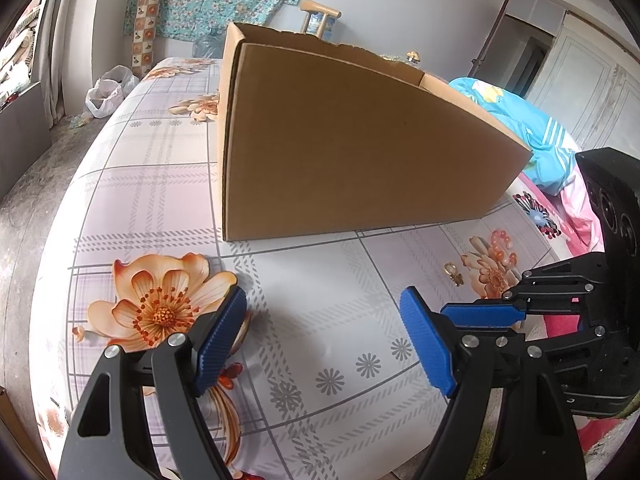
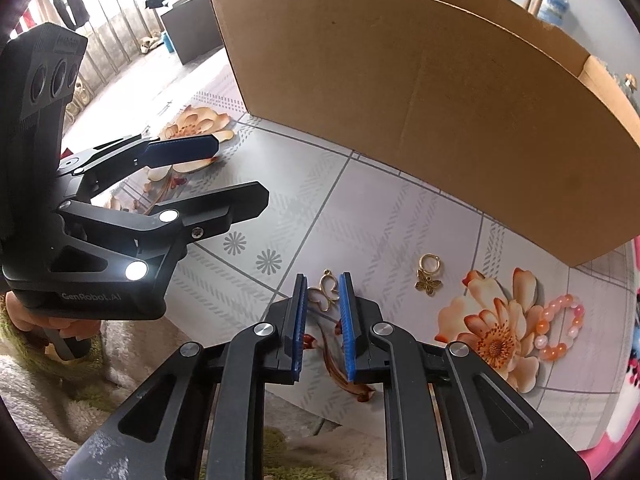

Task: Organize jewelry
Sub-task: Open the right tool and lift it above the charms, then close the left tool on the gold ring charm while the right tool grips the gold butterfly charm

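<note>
Here, in the left wrist view, the left gripper [image 1: 324, 340] hovers with its fingers spread wide over the floral tabletop [image 1: 160, 184], in front of the cardboard box [image 1: 352, 148]; a gold ring charm [image 1: 453, 272] lies near the box's right corner. In the right wrist view, the right gripper [image 2: 323, 320] has its fingers narrowed around a butterfly pendant [image 2: 325, 295], perhaps not yet touching it. A bead bracelet [image 2: 560, 328] lies further right of the box's near wall.

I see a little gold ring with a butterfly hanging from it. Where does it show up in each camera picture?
Left wrist view: the ring charm lies lower right, near a printed flower.
Right wrist view: the ring charm lies right of centre, below the box.
Shared landmark: the cardboard box.
</note>
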A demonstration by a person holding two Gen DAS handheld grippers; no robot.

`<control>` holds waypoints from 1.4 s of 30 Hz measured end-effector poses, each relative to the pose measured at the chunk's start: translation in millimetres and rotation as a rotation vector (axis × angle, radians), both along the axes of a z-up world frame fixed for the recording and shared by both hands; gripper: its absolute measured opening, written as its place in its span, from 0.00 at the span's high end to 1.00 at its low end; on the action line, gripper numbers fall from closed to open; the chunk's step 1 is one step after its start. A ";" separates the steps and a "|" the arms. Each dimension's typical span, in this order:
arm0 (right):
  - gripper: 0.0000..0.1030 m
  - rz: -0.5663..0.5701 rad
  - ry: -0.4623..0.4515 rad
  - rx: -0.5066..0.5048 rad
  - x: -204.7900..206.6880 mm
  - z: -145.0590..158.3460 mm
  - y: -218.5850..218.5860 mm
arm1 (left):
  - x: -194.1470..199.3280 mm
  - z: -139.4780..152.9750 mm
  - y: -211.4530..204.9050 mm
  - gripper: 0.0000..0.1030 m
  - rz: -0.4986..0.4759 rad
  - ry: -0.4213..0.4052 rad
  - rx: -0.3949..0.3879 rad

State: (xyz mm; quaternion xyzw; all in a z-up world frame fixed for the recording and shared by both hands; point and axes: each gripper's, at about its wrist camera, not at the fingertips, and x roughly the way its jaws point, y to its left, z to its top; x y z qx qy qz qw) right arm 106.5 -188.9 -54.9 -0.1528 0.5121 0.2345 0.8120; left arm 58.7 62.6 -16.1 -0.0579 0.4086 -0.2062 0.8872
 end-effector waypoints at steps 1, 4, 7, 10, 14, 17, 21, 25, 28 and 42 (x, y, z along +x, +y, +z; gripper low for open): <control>0.87 0.001 -0.001 0.003 1.8 0.3 -2.4 | 0.0 0.2 0.1 0.25 0.001 0.000 0.000; 0.87 -0.006 -0.011 0.014 2.7 8.7 -14.8 | -0.5 0.8 -0.1 0.25 0.006 -0.003 0.000; 0.87 -0.035 -0.034 0.023 1.7 18.0 -25.4 | -3.0 3.6 -0.3 0.25 0.006 -0.018 -0.006; 0.87 -0.084 -0.070 0.027 -4.0 27.0 -40.5 | -5.4 8.6 -5.9 0.25 -0.016 -0.038 -0.011; 0.87 -0.159 -0.129 0.037 -8.3 39.8 -67.7 | -8.4 16.6 -26.4 0.25 -0.085 -0.071 0.004; 0.87 -0.198 -0.155 0.054 -7.3 43.4 -86.0 | -6.9 20.6 -47.7 0.29 -0.149 -0.088 0.025; 0.86 -0.242 -0.176 0.092 -7.1 41.3 -104.4 | 0.0 23.9 -76.6 0.41 -0.238 -0.087 0.044; 0.86 -0.263 -0.192 0.127 -5.5 39.9 -113.9 | 8.1 18.7 -104.6 0.56 -0.313 -0.051 0.087; 0.86 -0.270 -0.198 0.153 -4.4 36.3 -123.1 | 12.9 13.2 -118.7 0.64 -0.339 -0.030 0.123; 0.86 -0.272 -0.191 0.232 0.5 29.2 -135.5 | 23.4 1.3 -148.0 0.82 -0.343 0.010 0.271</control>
